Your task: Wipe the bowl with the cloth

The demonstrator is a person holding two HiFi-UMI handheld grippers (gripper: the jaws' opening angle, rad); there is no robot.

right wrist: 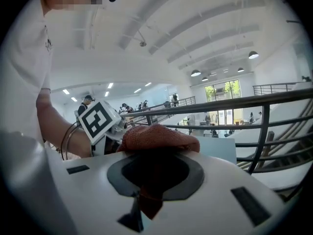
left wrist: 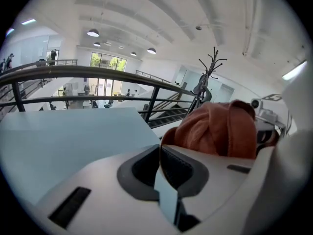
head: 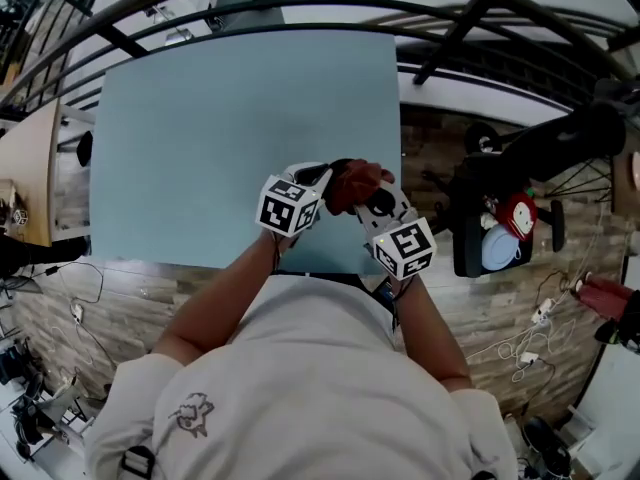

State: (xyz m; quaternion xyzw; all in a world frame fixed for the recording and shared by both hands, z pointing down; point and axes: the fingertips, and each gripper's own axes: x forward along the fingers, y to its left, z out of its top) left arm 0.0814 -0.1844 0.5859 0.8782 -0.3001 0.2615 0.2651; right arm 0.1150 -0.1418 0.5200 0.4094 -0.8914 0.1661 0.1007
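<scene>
My right gripper (right wrist: 151,165) is shut on a rust-red cloth (right wrist: 159,137), which bunches over the jaw tips and hangs down between the pads. In the head view both grippers are raised close together in front of my chest, above the table's near edge. There the cloth (head: 350,183) sits between my left gripper (head: 318,175) and right gripper (head: 372,193). My left gripper (left wrist: 160,153) is shut on a thin pale edge (left wrist: 166,197), seemingly the bowl's rim. Only a white sliver of the bowl (head: 305,173) shows by the left jaws. The cloth (left wrist: 220,129) bulges just beyond the left gripper's right jaw.
The pale blue table (head: 220,138) stretches away in front of me. A dark railing (head: 300,8) curves behind it. To the right on the wooden floor stand a black stand with bags (head: 490,233) and loose cables (head: 530,338). A coat stand (left wrist: 208,77) rises beyond the railing.
</scene>
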